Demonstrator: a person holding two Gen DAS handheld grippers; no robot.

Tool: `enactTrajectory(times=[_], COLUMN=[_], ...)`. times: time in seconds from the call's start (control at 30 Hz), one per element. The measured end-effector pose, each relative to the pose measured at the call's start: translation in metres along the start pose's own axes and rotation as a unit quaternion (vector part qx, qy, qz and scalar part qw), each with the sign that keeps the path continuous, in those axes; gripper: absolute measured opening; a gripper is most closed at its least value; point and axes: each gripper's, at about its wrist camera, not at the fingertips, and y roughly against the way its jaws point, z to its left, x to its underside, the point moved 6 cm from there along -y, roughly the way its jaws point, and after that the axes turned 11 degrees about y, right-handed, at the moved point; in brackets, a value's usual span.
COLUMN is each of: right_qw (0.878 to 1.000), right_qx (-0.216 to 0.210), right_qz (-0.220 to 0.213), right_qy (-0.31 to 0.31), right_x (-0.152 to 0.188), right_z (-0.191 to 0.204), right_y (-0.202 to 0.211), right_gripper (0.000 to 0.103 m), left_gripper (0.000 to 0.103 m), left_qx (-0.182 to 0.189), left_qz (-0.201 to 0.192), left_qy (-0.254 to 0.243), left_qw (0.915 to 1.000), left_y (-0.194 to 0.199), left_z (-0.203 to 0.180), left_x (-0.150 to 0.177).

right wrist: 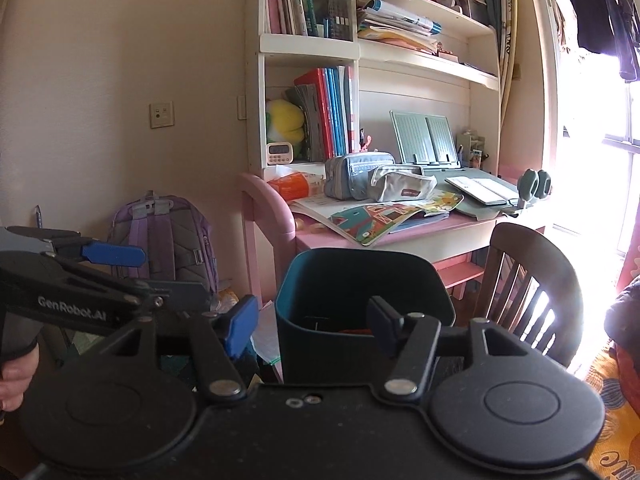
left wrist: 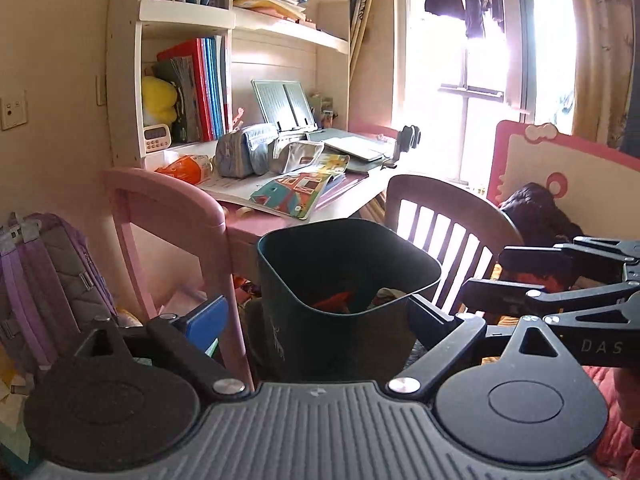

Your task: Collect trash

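A dark teal waste bin (left wrist: 320, 264) stands on the floor in front of the pink desk. Orange scraps (left wrist: 334, 300) and some pale bits lie inside it. My left gripper (left wrist: 320, 318) is open wide just short of the bin, and neither pad touches its walls. The right gripper (left wrist: 504, 276) comes in from the right, level with the bin's rim. In the right wrist view the bin (right wrist: 320, 280) sits straight ahead, and my right gripper (right wrist: 312, 324) is open with nothing pinched between its pads. The left gripper (right wrist: 160, 272) shows at the left edge, held by a hand.
The pink desk (left wrist: 256, 226) carries books, pencil cases (left wrist: 240, 152) and an orange packet (left wrist: 186, 168). A purple backpack (left wrist: 48, 272) leans at the left. A wooden chair (left wrist: 448, 220) stands to the right of the bin. Shelves rise behind, and a bright window is at right.
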Motion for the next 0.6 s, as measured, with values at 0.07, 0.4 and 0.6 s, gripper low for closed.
enactTrajectory(times=[0.07,0.4,0.6], right_qw=[1.000,1.000,1.000], right_qx=[0.000,0.003,0.009], right_qz=[0.002,-0.004,-0.007], right_qy=[-0.001,0.005,0.009], right_x=[0.001,-0.007,-0.011], right_z=[0.001,0.001,-0.002], right_y=[0.003,0.018,0.023], right_gripper=[0.061,0.061,0.062], left_gripper=[0.096,0.096,0.096], left_qx=[0.003,0.003,0.013], left_qz=[0.001,-0.005,-0.015], left_qy=[0.004,0.001,-0.006], left_qw=[1.0000,1.0000,0.9998], left_y=[0.005,0.017,0.024], left_z=[0.001,-0.002,-0.011], left_x=[0.001,-0.008,-0.013])
